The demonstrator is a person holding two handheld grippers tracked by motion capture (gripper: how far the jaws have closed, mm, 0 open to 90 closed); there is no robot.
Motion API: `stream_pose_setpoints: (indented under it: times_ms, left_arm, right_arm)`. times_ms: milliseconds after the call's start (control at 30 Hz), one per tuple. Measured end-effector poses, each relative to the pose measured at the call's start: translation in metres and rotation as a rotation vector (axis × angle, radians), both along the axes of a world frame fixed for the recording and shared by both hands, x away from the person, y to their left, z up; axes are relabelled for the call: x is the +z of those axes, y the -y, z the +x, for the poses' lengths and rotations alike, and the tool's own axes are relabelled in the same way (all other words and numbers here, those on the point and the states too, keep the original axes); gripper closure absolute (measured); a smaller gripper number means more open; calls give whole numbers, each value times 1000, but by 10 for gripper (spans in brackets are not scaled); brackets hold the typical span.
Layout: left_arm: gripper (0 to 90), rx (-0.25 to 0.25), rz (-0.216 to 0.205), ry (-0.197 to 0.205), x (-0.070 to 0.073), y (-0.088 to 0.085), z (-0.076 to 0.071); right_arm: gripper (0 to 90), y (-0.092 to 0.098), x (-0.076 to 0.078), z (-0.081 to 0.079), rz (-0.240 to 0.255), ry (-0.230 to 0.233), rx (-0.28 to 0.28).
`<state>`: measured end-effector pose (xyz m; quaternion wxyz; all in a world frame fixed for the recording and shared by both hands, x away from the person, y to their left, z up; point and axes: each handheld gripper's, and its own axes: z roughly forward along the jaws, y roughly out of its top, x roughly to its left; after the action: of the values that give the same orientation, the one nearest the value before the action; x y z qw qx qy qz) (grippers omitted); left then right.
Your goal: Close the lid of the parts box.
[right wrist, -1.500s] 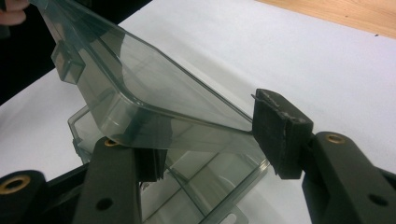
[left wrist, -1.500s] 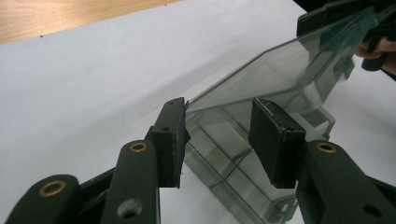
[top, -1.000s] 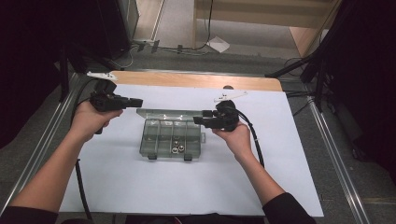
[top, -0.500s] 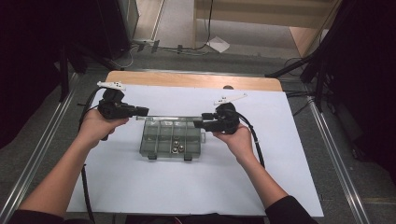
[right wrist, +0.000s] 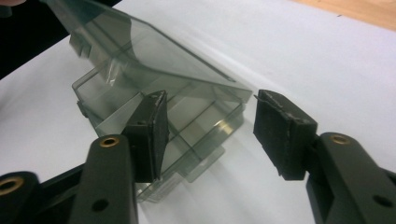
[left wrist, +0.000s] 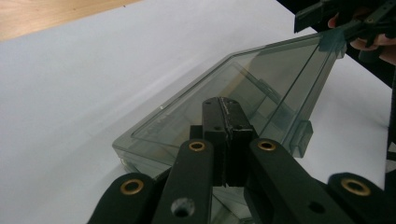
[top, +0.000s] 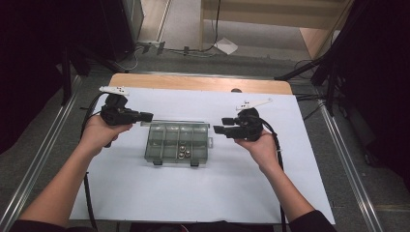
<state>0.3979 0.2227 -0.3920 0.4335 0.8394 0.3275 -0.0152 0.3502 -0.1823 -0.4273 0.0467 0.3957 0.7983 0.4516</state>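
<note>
Lying at frame centre in the high view: smoky plastic compartment box (top: 178,143), long axis running left-right across white sheet (top: 193,203), metal nuts (top: 184,152) showing inside. Showing in the gripper views instead: hinged lid (left wrist: 243,88) tilting half-raised. Left gripper (top: 145,116) clenching shut at the lid's edge; right gripper (top: 217,129) gaping, jaws just closing, grasping nothing.

We see a clear, smoke-tinted plastic compartment box (top: 177,143) lying flat near the middle of the white sheet, its long side running across the table. Dividers split its base into small cells, and a few small round metal parts (top: 183,153) sit together in the cells at its near side. Its transparent lid (left wrist: 243,84) is raised at a slant, hinged along the far edge. Two latch tabs project from the near wall.
</note>
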Motion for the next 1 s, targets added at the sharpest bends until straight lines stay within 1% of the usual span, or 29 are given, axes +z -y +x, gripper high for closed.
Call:
stream_pose_setpoints:
  times_ms: [100, 167, 200, 267, 300, 400, 433, 500, 567, 600, 633, 667, 700, 767, 900, 1000]
  left_arm:
    - [900, -4, -9, 4, -1, 0, -1]
    - [900, -3, -8, 6, -1, -2, -2]
    - [900, 0, -9, 7, -2, -2, -2]
    - [900, 6, -4, 7, -3, -3, -3]
    - [900, 5, -6, 7, -3, -4, -3]
    - [900, 5, -13, 10, -4, -5, -5]
    - [900, 8, -7, 11, -5, -6, -6]
    - [900, 8, -18, 11, -6, -6, -8]
    - [900, 6, -13, 13, -6, -6, -9]
    - [900, 5, -18, 13, -7, -6, -9]
    - [900, 3, -15, 12, -7, -5, -10]
    - [900, 1, -15, 16, -8, -4, -11]
    - [900, -3, -20, 16, -8, -4, -11]
    - [900, -2, -20, 20, -9, -3, -13]
    - [900, 0, -27, 18, -12, -3, -15]
    - [900, -3, -26, 24, -14, -2, -19]
  right_arm:
    - [509, 4, 5, 1, 10, 4, -15]
    - [531, 4, 9, 2, 12, 6, -21]
    - [541, 3, 11, 4, 5, 13, -25]
    - [583, 0, 14, 7, 13, 10, -20]
    - [626, -3, 17, 8, 14, 9, -24]
    - [694, -12, 21, 11, 31, -1, -16]
    - [719, -14, 22, 12, 36, -1, -10]
    - [784, -21, 24, 12, 45, -7, 2]
    - [862, -29, 25, 12, 51, -10, 24]
    - [893, -32, 26, 12, 53, -12, 31]
    - [900, -34, 25, 12, 55, -9, 41]
    - [900, -37, 25, 12, 61, -20, 46]
    - [900, -40, 24, 12, 63, -19, 55]
    - [900, -44, 23, 11, 59, -22, 62]
    - [900, -45, 20, 7, 66, -9, 63]
    - [900, -45, 16, 4, 69, -9, 64]
